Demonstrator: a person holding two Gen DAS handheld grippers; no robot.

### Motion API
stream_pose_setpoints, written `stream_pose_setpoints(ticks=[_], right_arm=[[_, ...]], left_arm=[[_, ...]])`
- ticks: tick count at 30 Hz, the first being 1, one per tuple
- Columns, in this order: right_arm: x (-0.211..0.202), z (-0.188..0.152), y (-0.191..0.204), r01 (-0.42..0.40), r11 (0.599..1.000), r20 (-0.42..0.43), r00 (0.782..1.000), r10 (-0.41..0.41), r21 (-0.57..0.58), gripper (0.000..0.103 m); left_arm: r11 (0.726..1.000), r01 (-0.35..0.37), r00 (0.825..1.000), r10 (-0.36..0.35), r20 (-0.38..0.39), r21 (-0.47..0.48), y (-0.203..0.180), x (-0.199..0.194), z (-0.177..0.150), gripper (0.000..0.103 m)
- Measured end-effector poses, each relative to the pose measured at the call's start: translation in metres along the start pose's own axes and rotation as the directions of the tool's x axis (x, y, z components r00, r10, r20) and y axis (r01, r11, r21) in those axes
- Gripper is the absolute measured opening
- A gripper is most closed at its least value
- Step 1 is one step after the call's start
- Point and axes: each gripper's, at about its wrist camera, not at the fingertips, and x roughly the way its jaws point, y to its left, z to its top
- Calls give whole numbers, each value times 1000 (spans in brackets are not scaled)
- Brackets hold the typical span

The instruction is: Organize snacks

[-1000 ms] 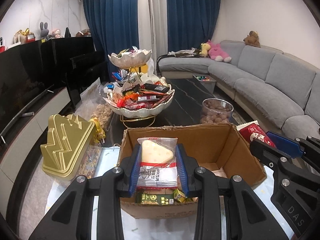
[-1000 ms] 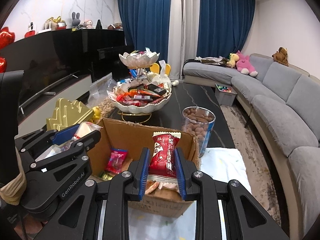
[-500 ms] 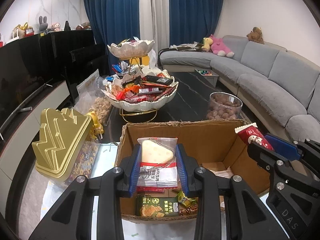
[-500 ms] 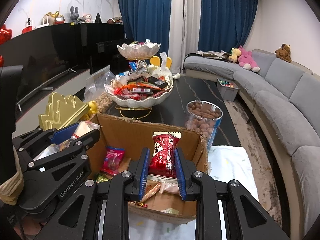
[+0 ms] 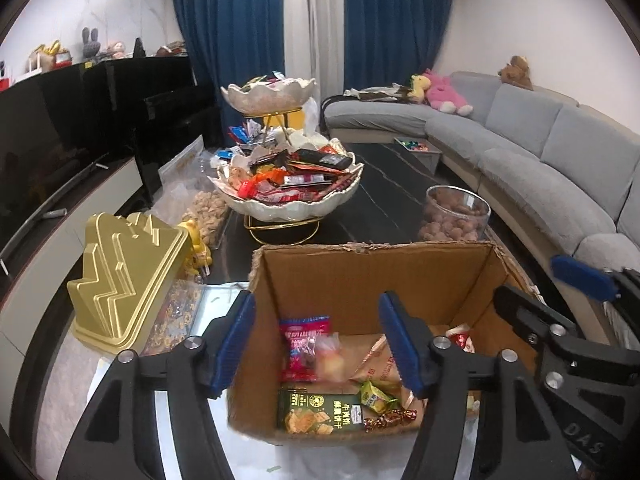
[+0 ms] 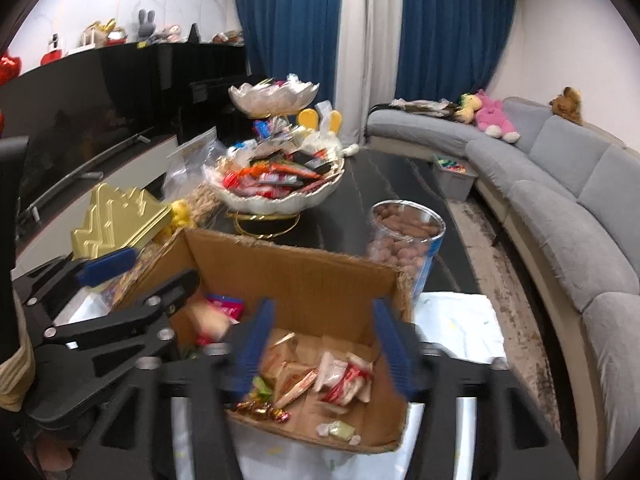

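Observation:
Over the open cardboard box (image 5: 360, 280) my left gripper (image 5: 318, 340) has its jaws opening, with nothing pressed between the blue pads. Just below them a blurred clear packet with a yellow snack (image 5: 328, 360) is dropping onto a red packet (image 5: 300, 340) inside the box. A green cracker box (image 5: 320, 416) lies at the front. My right gripper (image 6: 324, 344) hangs over the same cardboard box (image 6: 300, 280), its jaws also opening and blurred. A red-and-white packet (image 6: 344, 376) lies loose on the box floor beneath it.
A two-tier shell dish (image 5: 288, 200) heaped with snacks stands behind the box. A gold stepped tin (image 5: 124, 276) is at its left, a clear jar of nuts (image 5: 456, 216) at its right. The grey sofa (image 5: 560, 160) curves along the right; a white cloth (image 6: 460, 328) lies under the box.
Both grippers have gone from shut on a packet to open. The yellow snack packet left the left gripper and the red packet left the right, both falling into the box.

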Motion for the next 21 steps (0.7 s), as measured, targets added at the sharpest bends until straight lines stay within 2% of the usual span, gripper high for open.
stream_pose_setpoints(ticks=[2, 3, 10, 15, 21], right_arm=[[-2, 1, -4, 16, 1000, 6, 1000, -16, 16, 84], [-3, 1, -5, 20, 1000, 6, 1000, -20, 21, 85], [-8, 0, -9, 38, 999, -8, 999, -38, 38, 90], [-17, -1, -12, 37, 998, -4, 999, -37, 56, 91], [-34, 0, -13, 36, 997, 5, 999, -36, 72, 92]], left_arm=[[1000, -13, 1000, 13, 2, -6, 3, -2, 0, 76], [1000, -16, 1000, 16, 7, -7, 4, -3, 0, 78], [999, -38, 999, 39, 10, -24, 7, -11, -1, 91], [999, -41, 999, 41, 23, -18, 7, -22, -1, 93], [998, -62, 997, 63, 50, -21, 10, -44, -2, 102]])
